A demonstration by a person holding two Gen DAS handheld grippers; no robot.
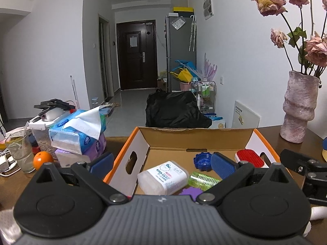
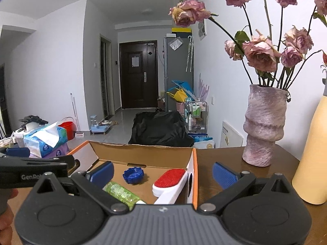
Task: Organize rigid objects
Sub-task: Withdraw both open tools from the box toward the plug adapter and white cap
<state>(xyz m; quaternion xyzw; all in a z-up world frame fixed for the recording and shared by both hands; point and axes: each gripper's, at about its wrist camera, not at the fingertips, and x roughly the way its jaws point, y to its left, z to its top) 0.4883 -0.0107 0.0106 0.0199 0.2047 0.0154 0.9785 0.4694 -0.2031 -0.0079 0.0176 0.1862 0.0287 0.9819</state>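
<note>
An open cardboard box (image 1: 143, 140) with orange edges stands on the brown table; it also shows in the right wrist view (image 2: 143, 155). Inside lie a white plastic case (image 1: 163, 177), a green ribbed item (image 1: 201, 180), a blue bottle cap (image 1: 202, 160), a red-and-white lint brush (image 1: 250, 158) and a purple piece (image 1: 191, 192). The cap (image 2: 133, 175), green item (image 2: 120, 192) and brush (image 2: 170, 181) show in the right wrist view. My left gripper (image 1: 162, 165) is open and empty over the box's near-left part. My right gripper (image 2: 163, 175) is open and empty, straddling the box's right wall.
A pink vase (image 2: 263, 128) of dried roses stands right of the box, with a yellow bottle (image 2: 312, 153) further right. Left of the box are tissue packs (image 1: 77, 130), an orange (image 1: 41, 159), a glass (image 1: 19, 151) and a food container (image 1: 40, 130).
</note>
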